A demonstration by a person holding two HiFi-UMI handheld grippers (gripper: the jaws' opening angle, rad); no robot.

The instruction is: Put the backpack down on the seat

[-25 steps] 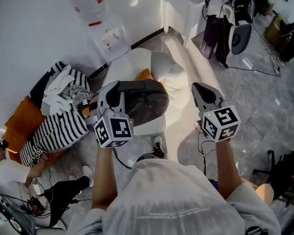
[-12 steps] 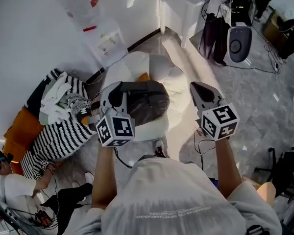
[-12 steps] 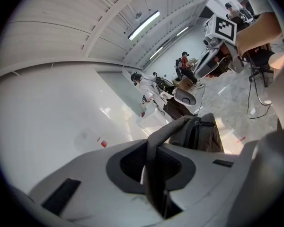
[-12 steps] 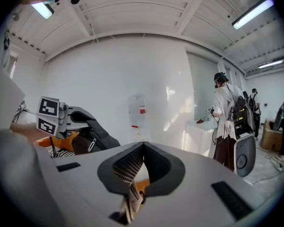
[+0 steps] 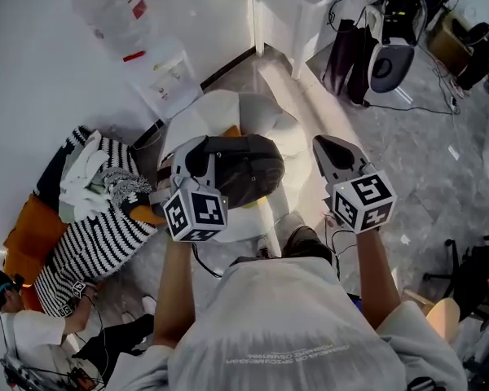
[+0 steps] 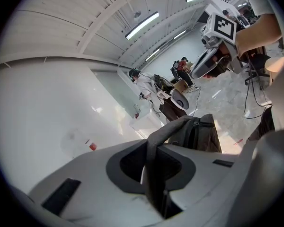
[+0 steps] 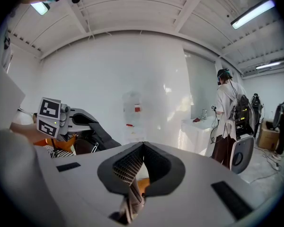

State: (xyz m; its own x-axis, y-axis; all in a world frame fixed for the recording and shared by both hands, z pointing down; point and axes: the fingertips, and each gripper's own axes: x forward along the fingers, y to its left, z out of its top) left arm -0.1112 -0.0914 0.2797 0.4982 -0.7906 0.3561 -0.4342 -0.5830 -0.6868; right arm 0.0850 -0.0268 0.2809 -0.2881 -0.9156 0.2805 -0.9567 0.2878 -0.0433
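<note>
Clutter at lower left of the head view: person [image 5: 20,332] sitting on the floor, orange cushion [image 5: 33,230], striped cushion [image 5: 98,226] with white cloth [image 5: 81,177] heaped on it. Water dispenser [image 5: 151,63] stands against the wall, upper left.

Left gripper [image 5: 194,157] sits left of centre, marker cube toward the camera. Its own view shows the jaws clamped on a grey strap [image 6: 154,174] that runs up between them and over to the backpack [image 5: 240,169]. Jaws are only slightly apart, by the strap's thickness.

Backpack is dark grey, centre frame, just right of the left gripper and hanging from that strap. It overlaps the white beanbag seat [image 5: 216,112], which shows above and below it. Can't tell from any view whether the bag's underside touches the seat. An orange patch shows at the seat's top edge, just above the bag.

Right gripper [image 5: 324,147] is right of centre, well apart from the backpack, above bare marble floor [image 5: 440,186]. Its own view shows the jaw tips together. A pale strip sits deeper in the gap and I can't identify it.

White table [image 5: 285,6] is at top centre. Dark garments [image 5: 346,55] hang to its right. Cables trail across the floor at upper right.
</note>
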